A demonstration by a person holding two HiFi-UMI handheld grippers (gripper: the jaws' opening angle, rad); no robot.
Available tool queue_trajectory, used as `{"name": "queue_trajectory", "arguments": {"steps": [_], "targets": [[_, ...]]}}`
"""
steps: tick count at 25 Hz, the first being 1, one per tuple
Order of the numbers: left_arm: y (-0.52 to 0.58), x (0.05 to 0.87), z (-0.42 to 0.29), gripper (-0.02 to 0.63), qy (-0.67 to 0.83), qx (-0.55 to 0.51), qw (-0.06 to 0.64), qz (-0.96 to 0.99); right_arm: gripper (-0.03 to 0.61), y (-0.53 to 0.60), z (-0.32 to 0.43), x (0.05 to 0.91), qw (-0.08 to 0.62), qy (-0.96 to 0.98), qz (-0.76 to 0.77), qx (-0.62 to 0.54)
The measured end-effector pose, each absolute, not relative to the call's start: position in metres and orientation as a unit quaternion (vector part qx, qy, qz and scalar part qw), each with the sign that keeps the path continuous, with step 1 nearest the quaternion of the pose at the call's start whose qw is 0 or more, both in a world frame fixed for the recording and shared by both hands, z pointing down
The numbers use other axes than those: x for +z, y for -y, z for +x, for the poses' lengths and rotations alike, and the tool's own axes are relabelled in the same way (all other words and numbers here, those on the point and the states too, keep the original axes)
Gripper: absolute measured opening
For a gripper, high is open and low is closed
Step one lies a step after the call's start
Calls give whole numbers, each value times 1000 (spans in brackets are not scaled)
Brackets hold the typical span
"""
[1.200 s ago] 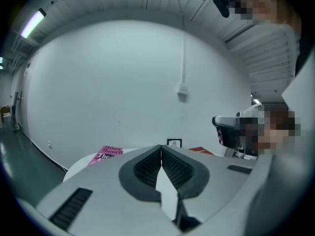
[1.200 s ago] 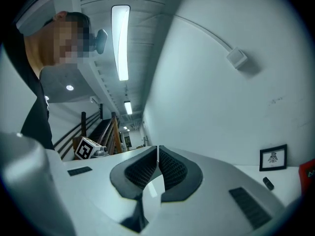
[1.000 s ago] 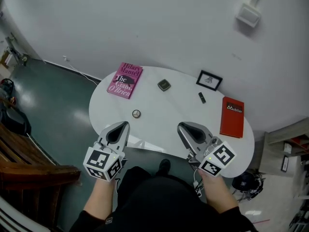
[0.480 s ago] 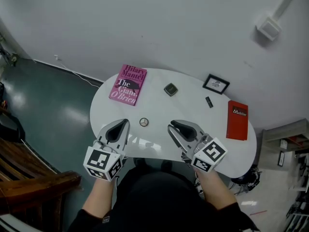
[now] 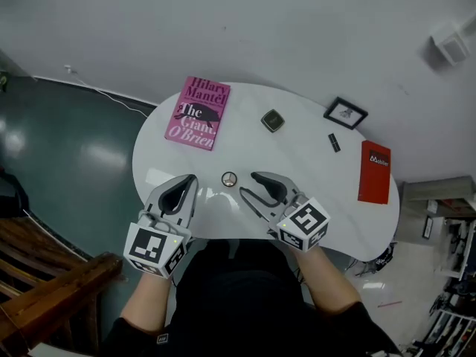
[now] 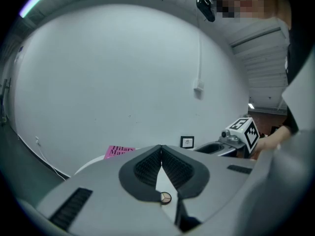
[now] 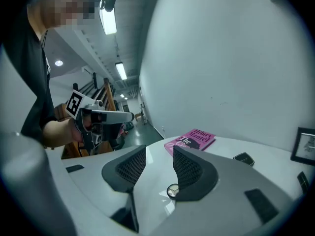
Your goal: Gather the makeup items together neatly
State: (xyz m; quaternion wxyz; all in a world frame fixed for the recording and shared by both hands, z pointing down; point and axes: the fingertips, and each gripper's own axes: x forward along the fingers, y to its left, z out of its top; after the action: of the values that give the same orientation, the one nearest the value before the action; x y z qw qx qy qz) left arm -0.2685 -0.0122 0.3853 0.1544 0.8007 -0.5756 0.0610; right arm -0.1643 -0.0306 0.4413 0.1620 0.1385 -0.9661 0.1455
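On the white surface, a pink book is placed at rear left, and the left tongs, pressed together and empty, are held at the near edge. A round compact is seen between the two tongs; the right tongs have just been opened partway, with nothing gripped. Further right are listed a square dark compact, a black stick, a framed picture, a red book
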Motion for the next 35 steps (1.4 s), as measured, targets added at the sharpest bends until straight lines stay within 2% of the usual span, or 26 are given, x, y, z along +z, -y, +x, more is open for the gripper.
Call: {"name": "queue_trajectory", "arguments": {"steps": [14, 21, 27, 35], "targets": [[20, 442, -266, 14, 574, 41, 206, 792, 222, 41, -203, 593, 310, 937, 104, 127], [13, 458, -284, 14, 577, 59, 216, 786, 229, 38, -209, 644, 371, 916, 106, 111], [15, 455, -293, 14, 576, 60, 209, 788, 227, 43, -206, 652, 401, 904, 125, 78], [27, 421, -281, 14, 566, 51, 195, 799, 227, 59, -176, 608, 381, 907, 156, 89]]}}
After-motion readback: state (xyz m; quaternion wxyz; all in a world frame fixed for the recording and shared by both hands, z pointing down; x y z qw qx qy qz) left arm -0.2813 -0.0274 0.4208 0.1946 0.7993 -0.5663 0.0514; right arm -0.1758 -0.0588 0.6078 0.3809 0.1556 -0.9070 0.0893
